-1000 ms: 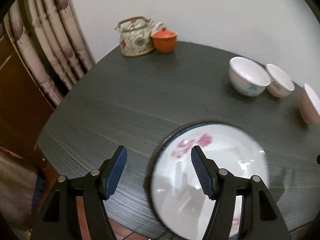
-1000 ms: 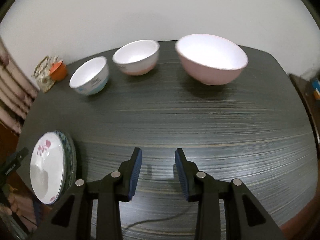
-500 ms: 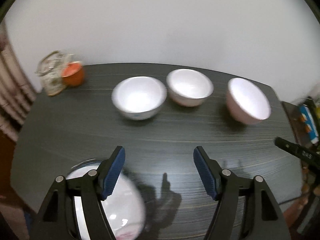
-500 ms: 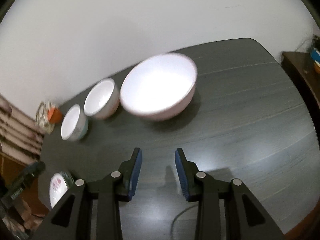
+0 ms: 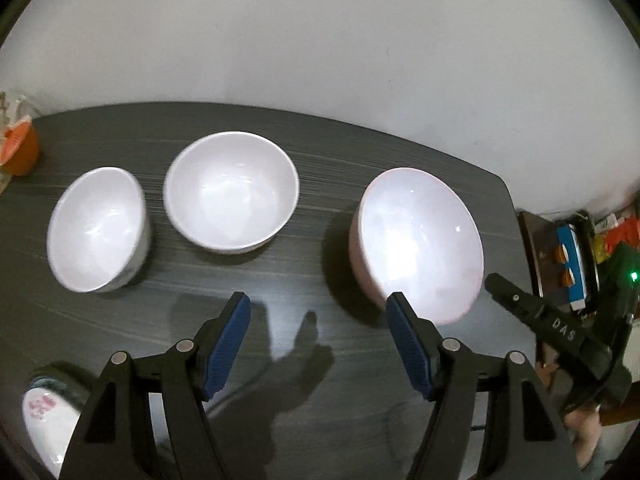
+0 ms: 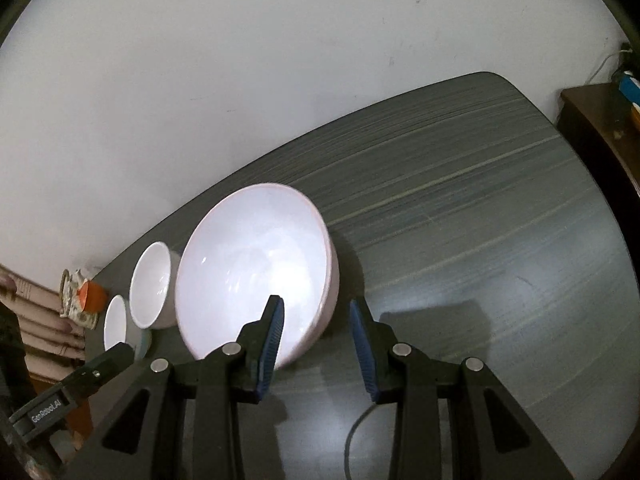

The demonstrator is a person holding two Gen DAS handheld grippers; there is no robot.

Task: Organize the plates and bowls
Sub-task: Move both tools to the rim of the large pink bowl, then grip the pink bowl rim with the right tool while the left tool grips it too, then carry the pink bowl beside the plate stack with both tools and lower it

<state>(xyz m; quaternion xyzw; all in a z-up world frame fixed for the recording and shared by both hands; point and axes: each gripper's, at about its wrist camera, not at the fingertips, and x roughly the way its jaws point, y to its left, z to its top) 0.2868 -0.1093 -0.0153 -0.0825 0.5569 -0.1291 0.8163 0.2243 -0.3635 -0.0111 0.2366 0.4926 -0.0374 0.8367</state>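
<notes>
Three bowls stand in a row on the dark table (image 5: 120, 320): a small white bowl (image 5: 98, 230), a middle white bowl (image 5: 232, 192) and a large pink bowl (image 5: 416, 240). My left gripper (image 5: 318, 308) hovers open in front of them with nothing between its fingers. Stacked flowered plates (image 5: 44, 412) lie at the lower left. In the right wrist view the pink bowl (image 6: 256, 272) is close. My right gripper (image 6: 316, 312) is open, its left finger over the bowl's inside and its right finger outside the rim. Whether they touch the rim is unclear.
A patterned teapot (image 6: 74, 296) and an orange lidded cup (image 6: 94, 296) sit at the table's far left corner. A brown side cabinet (image 6: 592, 120) with small items stands off the right edge. The wall runs close behind the bowls.
My left gripper has swung right from above the plates to in front of the bowls. My right gripper has closed in on the pink bowl and rolled. Neither jaw has visibly changed.
</notes>
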